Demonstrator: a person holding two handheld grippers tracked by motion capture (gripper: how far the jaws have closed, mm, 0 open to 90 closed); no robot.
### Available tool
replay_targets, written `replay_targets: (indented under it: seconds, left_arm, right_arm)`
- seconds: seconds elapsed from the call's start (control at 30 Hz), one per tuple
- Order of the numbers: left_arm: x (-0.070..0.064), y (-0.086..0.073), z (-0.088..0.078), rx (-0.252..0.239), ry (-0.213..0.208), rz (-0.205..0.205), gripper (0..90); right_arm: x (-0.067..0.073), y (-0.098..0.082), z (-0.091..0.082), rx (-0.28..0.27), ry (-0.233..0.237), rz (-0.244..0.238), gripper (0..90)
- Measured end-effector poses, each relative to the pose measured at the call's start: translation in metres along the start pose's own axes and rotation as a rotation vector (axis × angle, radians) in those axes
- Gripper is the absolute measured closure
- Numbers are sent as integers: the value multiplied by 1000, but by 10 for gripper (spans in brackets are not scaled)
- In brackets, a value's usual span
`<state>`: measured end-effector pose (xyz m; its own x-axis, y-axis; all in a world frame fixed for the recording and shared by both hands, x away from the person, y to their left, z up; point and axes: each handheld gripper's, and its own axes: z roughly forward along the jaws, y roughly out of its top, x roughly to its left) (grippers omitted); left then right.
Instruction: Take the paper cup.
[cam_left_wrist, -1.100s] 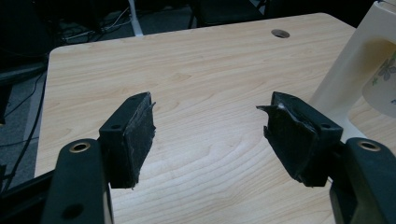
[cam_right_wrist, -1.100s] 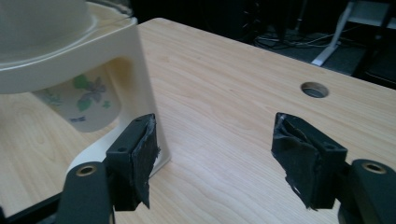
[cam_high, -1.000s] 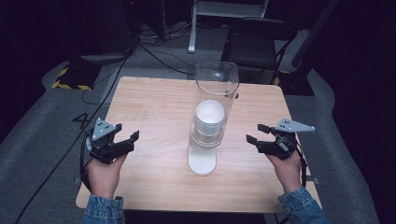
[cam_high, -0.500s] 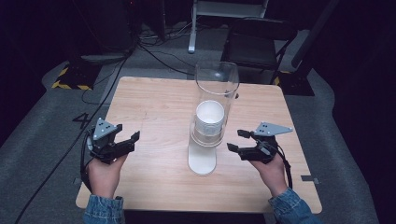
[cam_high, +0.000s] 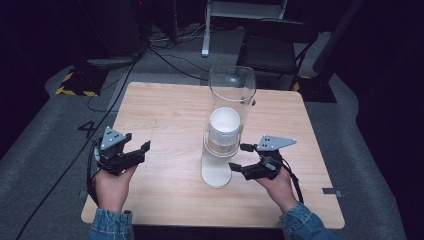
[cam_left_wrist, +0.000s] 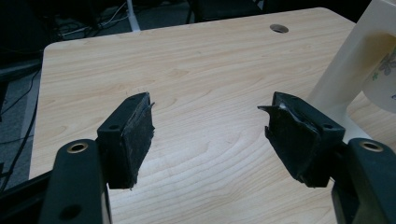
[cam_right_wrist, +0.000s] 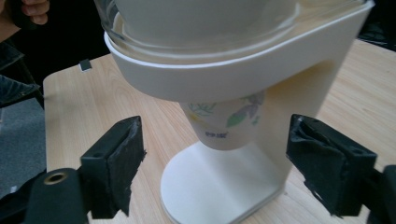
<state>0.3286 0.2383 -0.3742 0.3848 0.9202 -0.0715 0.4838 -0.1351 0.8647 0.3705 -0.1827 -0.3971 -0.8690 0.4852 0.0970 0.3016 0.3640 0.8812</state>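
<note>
High view: nearest the camera, two denim sleeves enter from the bottom edge, each hand carrying a gripper over the wooden table (cam_high: 165, 115). The left gripper (cam_high: 142, 150) rests at the table's left side, well apart from everything else, pointing up and to the right; in the left gripper view its jaws stand apart with only bare wood between them. The right gripper (cam_high: 241, 158) lies just beside the cup dispenser (cam_high: 218, 167), its jaws aimed leftward at the stand. The right jaws have just been opening; they are spread, and nothing is pinched.

The right gripper view looks along the spread jaws: the dispenser's round white base and upright back post stand ahead between the two pads, untouched. A paper cup (cam_right_wrist: 227, 120) with a leaf print hangs mouth-up out of the white ring, its narrow bottom pointing down at the base. The post stands to the right of the cup.

The dispenser stands near the table's centre, long axis vertical. A clear tube (cam_high: 232, 95) rises from the ring, open at the top, holding a stack of cups.

Beyond the far table edge stand a dark chair (cam_high: 280, 47) and floor cables (cam_high: 165, 55).
</note>
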Motion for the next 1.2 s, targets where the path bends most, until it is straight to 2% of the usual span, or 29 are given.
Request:
replay_targets:
  seconds: [0.07, 0.1, 0.3, 0.5, 0.6, 0.77, 0.83, 0.9, 1.03, 1.2]
  left_arm:
    - [0, 0, 0, 0, 0, -3, 314]
    - [0, 0, 0, 1, -1, -4, 314]
    - [0, -1, 0, 3, -4, -7, 313]
    - [1, -2, -1, 0, 0, -7, 312]
    - [2, -2, -1, -2, 0, -11, 312]
    - [3, -3, -1, -4, 2, -21, 312]
    - [4, -4, 0, 0, 2, -21, 311]
    - [4, -4, 0, 0, 2, -22, 311]
    - [4, -4, 0, 0, 3, -23, 311]
    - [4, -5, 0, -1, 2, -23, 311]
  right_arm:
    - [0, 0, 2, -1, 6, 3, 178]
    - [-1, -1, 8, -3, 24, 11, 173]
    - [-4, -3, 22, -6, 34, 13, 173]
    - [-5, -2, 37, -11, 24, 3, 174]
    - [-6, -2, 44, -18, 23, 14, 177]
    - [-7, -3, 52, -16, -2, 3, 216]
    - [-8, -2, 52, -35, -17, -3, 260]
    - [-9, -2, 53, -42, -6, 3, 266]
    - [-6, -3, 53, -29, -44, -49, 309]
    - [-4, -4, 53, -24, -56, -69, 320]
